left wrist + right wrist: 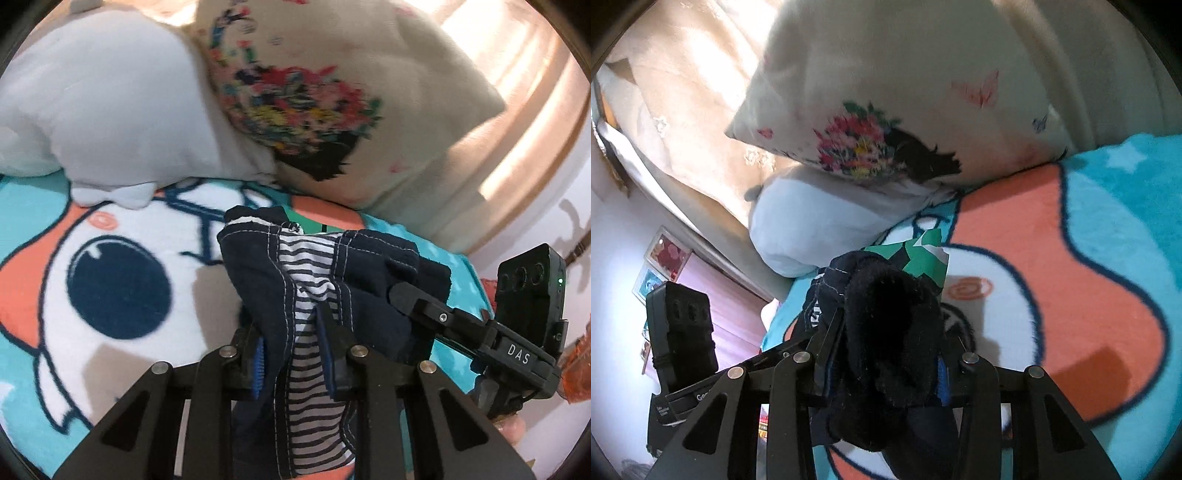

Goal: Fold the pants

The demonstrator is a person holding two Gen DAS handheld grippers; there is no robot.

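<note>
Both grippers, left and right, clamp the navy stripe-lined pants above the cartoon fleece blanket.

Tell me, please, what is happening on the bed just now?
A person is working with a handheld gripper in each hand to fold a small pair of dark navy pants with a striped lining. The left gripper is shut on the waistband, and the right gripper is shut on another bunch of the same cloth. The pants are lifted and crumpled, not yet folded, above a cartoon blanket. Two pillows lie behind.
</note>
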